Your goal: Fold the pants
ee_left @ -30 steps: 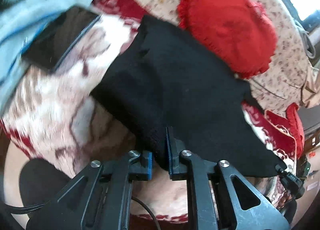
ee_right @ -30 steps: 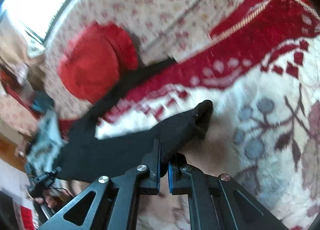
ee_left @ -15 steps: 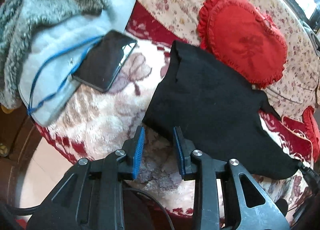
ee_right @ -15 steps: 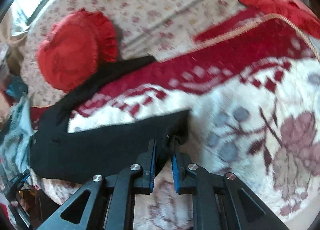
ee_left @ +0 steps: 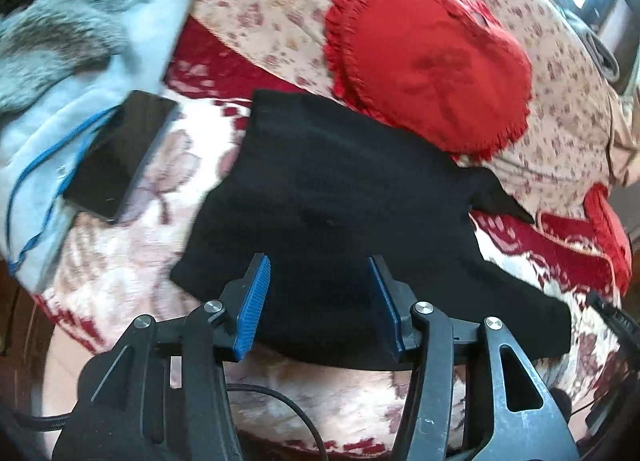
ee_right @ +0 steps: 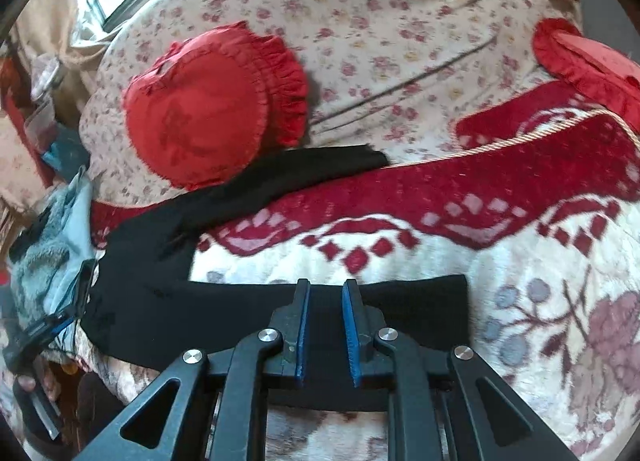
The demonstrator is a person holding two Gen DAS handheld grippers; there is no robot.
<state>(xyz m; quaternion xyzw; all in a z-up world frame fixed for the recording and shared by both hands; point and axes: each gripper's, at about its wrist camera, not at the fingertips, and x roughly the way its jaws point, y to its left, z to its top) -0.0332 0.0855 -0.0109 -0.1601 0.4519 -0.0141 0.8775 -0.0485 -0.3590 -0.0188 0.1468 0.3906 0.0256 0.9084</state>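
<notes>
Left gripper (ee_left: 318, 303): fingers spread wide with nothing between the blue pads; in the left wrist view the near hem of the black pants (ee_left: 340, 213) lies under and just beyond the tips, not pinched.
Right gripper (ee_right: 325, 327): fingers a narrow gap apart, holding nothing; in the right wrist view they hang over the near leg of the pants (ee_right: 248, 313), and whether the tips touch the cloth I cannot tell.
Pants, place: spread flat on the patterned blanket (ee_right: 500, 261) of white, red and brown that covers the seat.
Pants, look: plain black and matt. From the right wrist view one leg runs left to right along the near edge, ending in a straight cuff at the right; the other leg slants away to the far right, its end lying by the red cushion. The two legs join at the left, forming a V.
Pants, count: one pair, two legs, apart from each other.
Left side: a dark phone (ee_left: 120, 157) lies face up on a pale blue garment (ee_left: 60, 121) with a grey fur trim and a blue cord.
Far: one heart-shaped red cushion (ee_left: 432, 77) with a frilled edge, touching the far edge of the pants and leaning on floral fabric (ee_right: 400, 21).
Far right: a second red cushion (ee_right: 592, 65), only partly in view.
Grippers, count: two.
</notes>
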